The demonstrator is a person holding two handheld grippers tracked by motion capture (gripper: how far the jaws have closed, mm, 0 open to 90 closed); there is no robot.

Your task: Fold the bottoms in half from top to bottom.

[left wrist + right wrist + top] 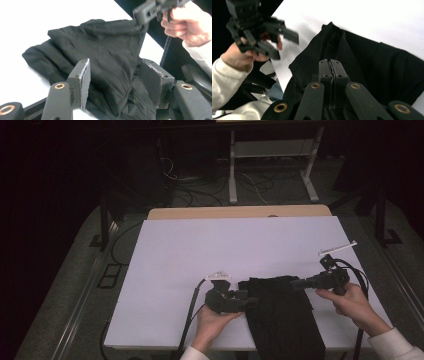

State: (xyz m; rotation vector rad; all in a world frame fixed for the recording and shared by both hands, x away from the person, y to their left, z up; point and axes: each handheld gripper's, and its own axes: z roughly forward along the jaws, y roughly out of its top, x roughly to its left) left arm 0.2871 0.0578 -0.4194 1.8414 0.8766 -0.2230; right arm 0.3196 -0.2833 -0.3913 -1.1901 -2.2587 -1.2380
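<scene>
Black cloth (285,315), just 1 piece, sits at the lower middle of the high view on the white table (200,250), its near end hanging over the table's front edge at the bottom of frame. It's folded/rumpled, w/ a raised bit at its upper right corner.

2 grippers, 1 in each of my hands. Left gripper (248,299) is lower center of the high view, right at the cloth's left edge. In the left gripper view my 2 jaws are spread wide, cloth lying between them, not clamped on anything afaict. Left hand (212,322) is under it near the bottom.

Right gripper (295,284) is center right in the high view, tip on the cloth's upper right corner. In the right gripper view the 2 jaws are pressed together w/ cloth bunched around the tips, so pinching the fabric. Left gripper view shows that corner pulled up off the table, top right of frame. Right hand (352,302) is lower right.

Also 1 thin white strip (338,248) at the right side of the table, well apart from the cloth.
</scene>
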